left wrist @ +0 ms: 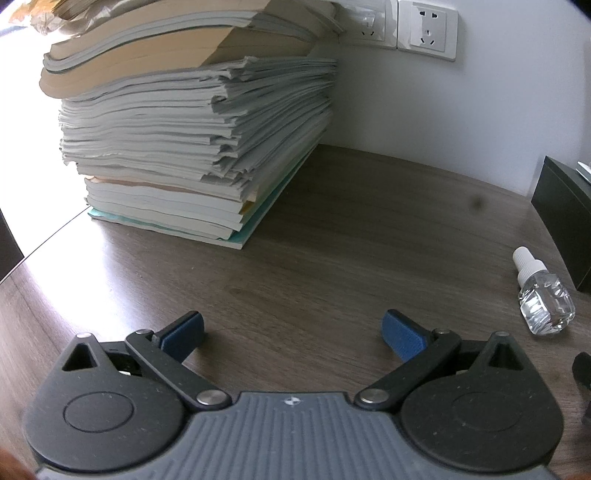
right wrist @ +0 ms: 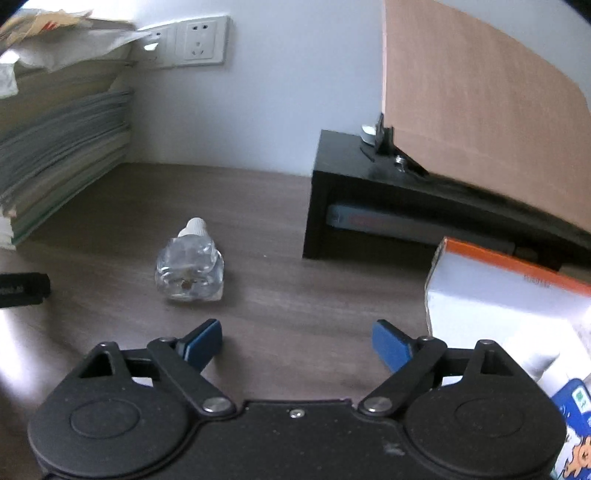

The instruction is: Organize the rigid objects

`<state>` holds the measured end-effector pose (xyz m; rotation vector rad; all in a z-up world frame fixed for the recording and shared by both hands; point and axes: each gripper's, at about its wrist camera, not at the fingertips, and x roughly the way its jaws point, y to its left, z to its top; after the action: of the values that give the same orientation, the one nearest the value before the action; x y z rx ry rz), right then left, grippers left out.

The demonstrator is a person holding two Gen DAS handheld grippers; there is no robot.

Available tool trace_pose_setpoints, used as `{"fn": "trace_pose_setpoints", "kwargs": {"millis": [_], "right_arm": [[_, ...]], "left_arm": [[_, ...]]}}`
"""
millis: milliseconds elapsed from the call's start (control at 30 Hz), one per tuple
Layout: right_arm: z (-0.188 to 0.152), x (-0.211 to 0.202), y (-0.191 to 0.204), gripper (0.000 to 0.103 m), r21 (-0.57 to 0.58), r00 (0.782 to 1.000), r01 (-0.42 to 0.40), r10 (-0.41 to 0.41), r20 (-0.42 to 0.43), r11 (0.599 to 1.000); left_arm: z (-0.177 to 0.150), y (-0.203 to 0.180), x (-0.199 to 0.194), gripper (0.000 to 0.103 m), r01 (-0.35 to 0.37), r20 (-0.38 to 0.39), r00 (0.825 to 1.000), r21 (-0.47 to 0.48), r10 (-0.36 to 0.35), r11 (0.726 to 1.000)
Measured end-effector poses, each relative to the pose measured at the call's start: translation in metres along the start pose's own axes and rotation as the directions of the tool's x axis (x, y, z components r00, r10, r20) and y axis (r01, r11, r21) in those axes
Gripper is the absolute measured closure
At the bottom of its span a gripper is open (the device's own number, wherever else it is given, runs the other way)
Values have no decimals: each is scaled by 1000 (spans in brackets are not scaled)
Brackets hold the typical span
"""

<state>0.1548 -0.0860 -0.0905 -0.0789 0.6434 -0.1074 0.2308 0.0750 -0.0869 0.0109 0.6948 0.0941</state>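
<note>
A small clear bottle [right wrist: 190, 267] with a white cap lies on the dark wooden desk [right wrist: 295, 288], ahead and to the left of my right gripper [right wrist: 297, 338]. That gripper is open, with only bare desk between its blue pads. The same bottle [left wrist: 543, 295] shows at the right edge of the left wrist view. My left gripper [left wrist: 291, 330] is open too and holds nothing, low over the desk [left wrist: 314, 258] in front of a tall stack of papers and books [left wrist: 192, 122].
A black monitor riser [right wrist: 369, 177] stands at the back right with a flat box under it and a brown cardboard sheet [right wrist: 480, 103] above. A white and orange carton [right wrist: 498, 295] sits close on the right. A black object [right wrist: 22, 290] lies at the left. Wall sockets [left wrist: 428, 29] are behind.
</note>
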Motion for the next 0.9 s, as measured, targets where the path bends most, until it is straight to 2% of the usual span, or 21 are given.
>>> {"fn": "trace_pose_setpoints", "kwargs": {"millis": [167,300,433,900], "right_arm": [[2,2,-1,0,40,1000,4,-4,-13,999],[1,7,-22,0,153,996,-86,90,-21,985],[3,8,-12,0,103,998,-45,49,-32,994],[2,9,-15,0,122,998,-54,58,-34,991]], "left_arm": [[0,0,0,0,0,0,1000,0,0,1000],[0,0,0,0,0,0,1000,0,0,1000],[0,0,0,0,0,0,1000,0,0,1000],[0,0,0,0,0,0,1000,0,0,1000]]}}
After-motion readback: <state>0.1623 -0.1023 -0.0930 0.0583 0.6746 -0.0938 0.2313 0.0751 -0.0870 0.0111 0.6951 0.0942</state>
